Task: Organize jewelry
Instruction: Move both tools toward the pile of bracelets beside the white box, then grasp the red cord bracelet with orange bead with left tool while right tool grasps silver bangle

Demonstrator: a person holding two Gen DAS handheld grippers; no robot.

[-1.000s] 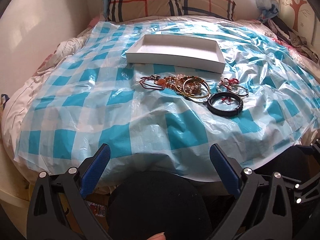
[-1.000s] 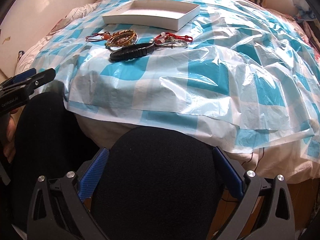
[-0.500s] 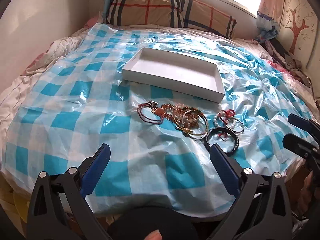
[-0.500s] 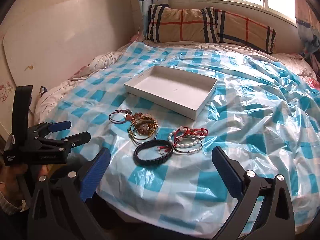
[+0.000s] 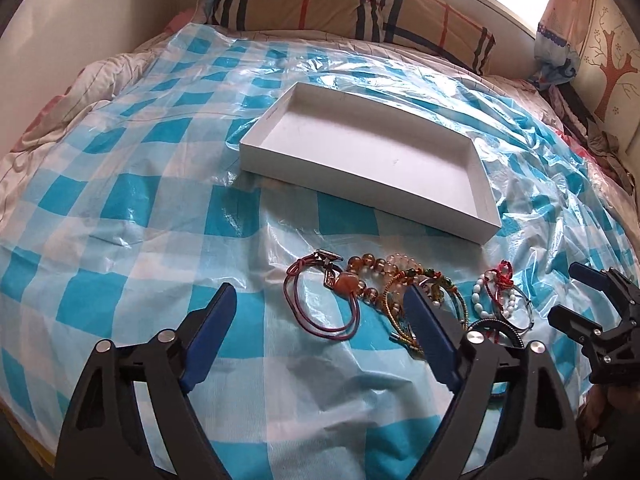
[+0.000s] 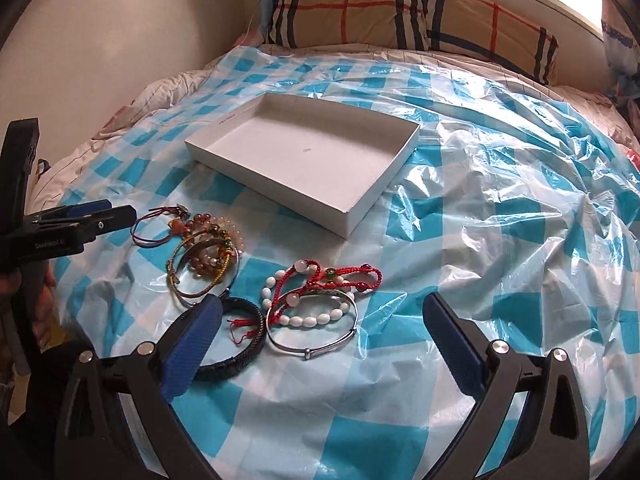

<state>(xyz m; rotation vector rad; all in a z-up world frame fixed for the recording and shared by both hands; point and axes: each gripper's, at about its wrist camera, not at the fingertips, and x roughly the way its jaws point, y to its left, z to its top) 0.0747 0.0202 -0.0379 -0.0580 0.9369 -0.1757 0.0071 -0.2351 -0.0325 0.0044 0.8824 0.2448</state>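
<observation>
Left wrist: left gripper [image 5: 316, 312] closing, nothing pinched, poised over cord bracelet [image 5: 320, 312] for pickup. Right gripper [image 6: 320, 332] spread, empty, above silver bangle [image 6: 312, 336]. Jewelry heaped just before empty white box [image 6: 304, 160], destination presumably.

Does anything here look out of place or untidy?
Yes. The white box is empty, while the bracelets lie beside it on the checked plastic sheet, heaped and overlapping. Nothing looks broken or spilled.
</observation>
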